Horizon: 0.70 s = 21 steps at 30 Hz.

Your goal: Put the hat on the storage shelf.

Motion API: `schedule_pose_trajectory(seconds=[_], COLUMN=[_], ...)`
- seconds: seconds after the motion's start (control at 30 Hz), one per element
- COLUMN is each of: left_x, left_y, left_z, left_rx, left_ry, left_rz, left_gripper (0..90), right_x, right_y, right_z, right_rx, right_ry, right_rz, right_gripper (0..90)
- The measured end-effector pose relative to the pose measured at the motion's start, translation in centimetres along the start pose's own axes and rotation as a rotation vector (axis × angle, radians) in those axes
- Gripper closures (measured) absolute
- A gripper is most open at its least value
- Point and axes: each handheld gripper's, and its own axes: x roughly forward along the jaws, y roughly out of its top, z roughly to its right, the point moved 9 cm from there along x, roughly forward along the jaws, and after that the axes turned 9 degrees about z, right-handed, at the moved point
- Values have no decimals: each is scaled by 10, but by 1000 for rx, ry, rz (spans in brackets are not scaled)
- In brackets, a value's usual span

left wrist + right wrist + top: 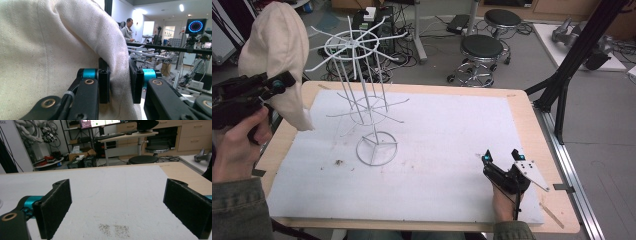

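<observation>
Left gripper [282, 82] raised above table's left edge, jaws clamped on fold of cream cloth cap [279, 50]; cap hangs from jaws, bulk above and beside them, clear of table [517, 107]

In left gripper view, cap fabric [50, 50] pinched between 2 black pads [103, 86], spilling over left jaw

White wire rack [362, 90] stands just right of left gripper, apart from cap

Right gripper [503, 157] rests low on white sheet [447, 130], jaws wide apart, nothing between them; dark speckled stain [115, 230] on sheet just ahead of its pads [56, 207]
</observation>
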Motion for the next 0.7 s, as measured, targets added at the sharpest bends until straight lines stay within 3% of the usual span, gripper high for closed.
schedule_pose_trajectory(seconds=[0.43,0.7], left_x=[10,14], left_y=[-10,-24], left_z=[-4,-4], left_rx=[5,26], left_ry=[1,2], left_rz=[-41,-98], left_gripper=[743,739], right_x=[0,0], right_y=[-1,-1], right_z=[0,-1], right_rx=[-4,-4], right_ry=[2,4], right_rz=[-2,-7], right_gripper=[70,70])
